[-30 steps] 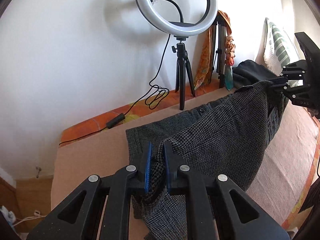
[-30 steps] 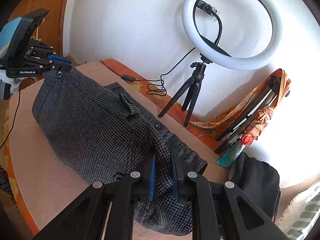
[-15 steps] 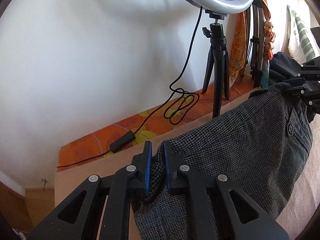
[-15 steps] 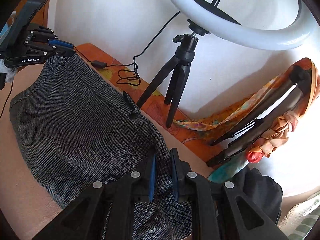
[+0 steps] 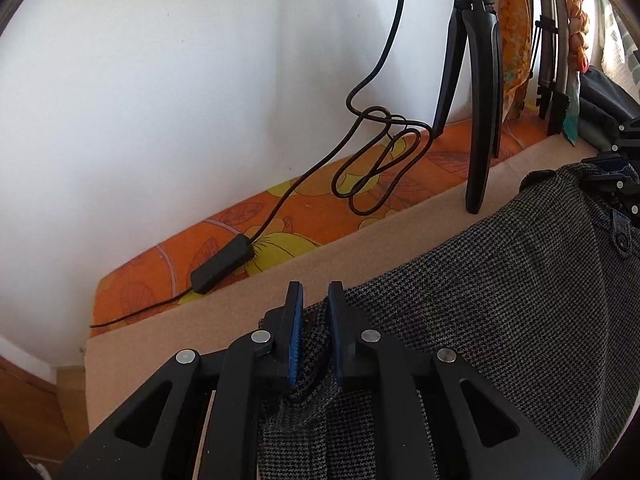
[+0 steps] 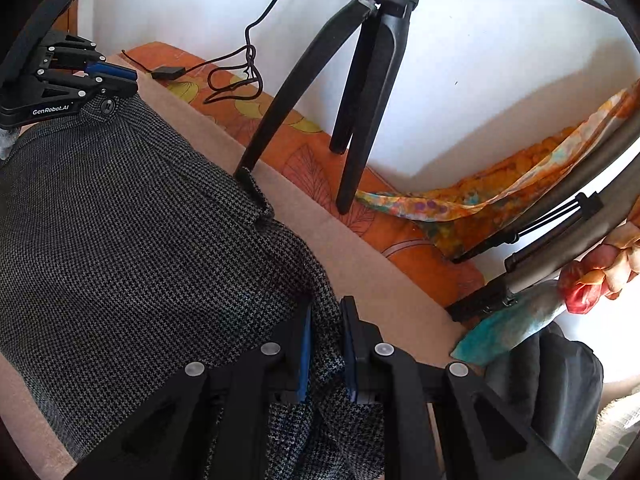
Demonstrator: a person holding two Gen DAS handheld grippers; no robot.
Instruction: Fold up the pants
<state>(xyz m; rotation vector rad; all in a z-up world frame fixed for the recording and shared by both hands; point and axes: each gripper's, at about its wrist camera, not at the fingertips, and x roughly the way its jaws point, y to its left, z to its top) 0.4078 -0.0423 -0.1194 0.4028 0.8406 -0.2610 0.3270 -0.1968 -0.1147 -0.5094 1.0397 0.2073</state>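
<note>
The grey houndstooth pants [image 5: 500, 304] lie stretched over a beige pad [image 5: 160, 336], held up at both ends of the waistband. My left gripper [image 5: 314, 300] is shut on one waistband corner; it also shows in the right wrist view [image 6: 116, 76], beside a button. My right gripper [image 6: 326, 312] is shut on the other waistband corner; it also shows at the right edge of the left wrist view [image 5: 616, 172]. The pants [image 6: 132, 248] sag between the two grippers. The legs are hidden below.
A black tripod [image 5: 476, 92] of a ring light stands on the orange patterned cover [image 5: 312, 216] against the white wall, its cable and switch [image 5: 222, 264] trailing left. A folded stand wrapped in colourful scarves [image 6: 520, 208] and dark clothing [image 6: 552, 384] lie at the right.
Both grippers have carried the waistband forward and down toward the far edge by the wall. The tripod looms much closer and the ring light has left both views.
</note>
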